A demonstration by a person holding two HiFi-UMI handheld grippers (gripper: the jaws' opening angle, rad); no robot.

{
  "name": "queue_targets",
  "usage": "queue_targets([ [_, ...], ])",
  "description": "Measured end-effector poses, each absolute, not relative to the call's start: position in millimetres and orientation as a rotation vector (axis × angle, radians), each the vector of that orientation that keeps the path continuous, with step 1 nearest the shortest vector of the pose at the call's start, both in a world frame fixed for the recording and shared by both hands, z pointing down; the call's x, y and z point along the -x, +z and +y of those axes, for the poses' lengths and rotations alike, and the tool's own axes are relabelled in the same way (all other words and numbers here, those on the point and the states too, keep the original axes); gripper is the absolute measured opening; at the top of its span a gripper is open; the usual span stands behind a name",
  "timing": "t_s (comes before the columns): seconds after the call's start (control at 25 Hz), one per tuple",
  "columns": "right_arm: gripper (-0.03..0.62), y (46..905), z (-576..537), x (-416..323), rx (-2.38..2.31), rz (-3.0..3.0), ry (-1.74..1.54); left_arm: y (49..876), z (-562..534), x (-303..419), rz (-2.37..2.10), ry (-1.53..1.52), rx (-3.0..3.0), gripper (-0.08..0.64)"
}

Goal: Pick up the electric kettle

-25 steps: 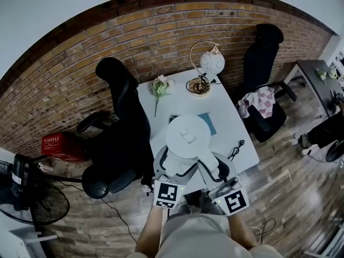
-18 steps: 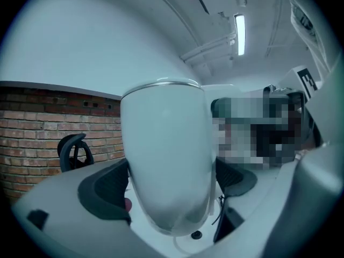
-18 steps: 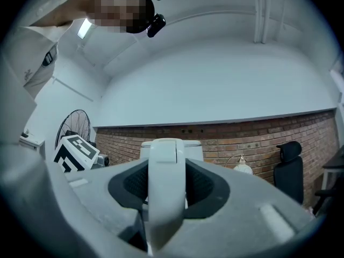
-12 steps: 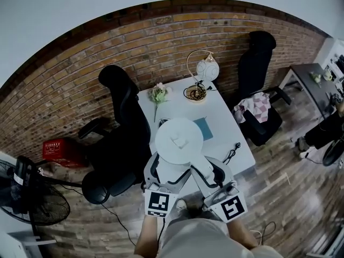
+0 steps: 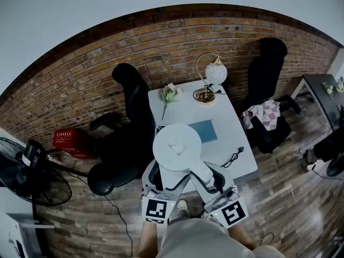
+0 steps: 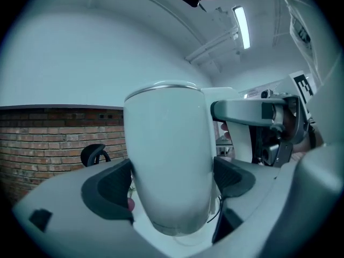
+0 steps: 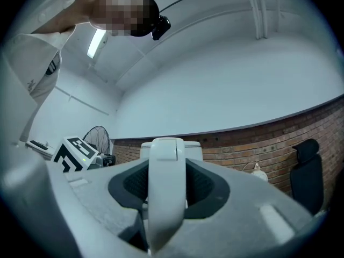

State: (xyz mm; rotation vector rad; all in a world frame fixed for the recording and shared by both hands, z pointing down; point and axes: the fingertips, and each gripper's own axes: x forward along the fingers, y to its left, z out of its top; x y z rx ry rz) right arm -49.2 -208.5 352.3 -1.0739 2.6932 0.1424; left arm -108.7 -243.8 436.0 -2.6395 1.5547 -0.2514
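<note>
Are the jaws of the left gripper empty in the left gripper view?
No, the left gripper holds the white body of the electric kettle between its two jaws.

Head view looks steeply down; both gripper views, tilted upward, closely share the kettle (image 5: 177,147)

Leaves no spare gap in either grip: kettle (image 5: 177,147) body tight between the jaws of the left gripper (image 6: 172,184), handle (image 7: 166,198) between those of the right gripper (image 7: 167,187). Hangs over the near end of the table (image 5: 231,136), with a blue book (image 5: 204,130) just behind, a flower (image 5: 169,93) and a lamp (image 5: 215,73) at the far end, a cable (image 5: 233,156) near the right edge. Offers bare tabletop between book and cable; meets a black chair (image 5: 134,101) close on the left, another chair (image 5: 269,69) on the right.
</note>
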Motion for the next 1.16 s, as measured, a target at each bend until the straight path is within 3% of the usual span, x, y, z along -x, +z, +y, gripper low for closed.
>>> queue_targets([
  [1.16,0.147,369.6,-210.7,15.4,1.030,2.744,0.228,445.1,-246.7,77.3,1.620,-0.197,2.637,0.482],
])
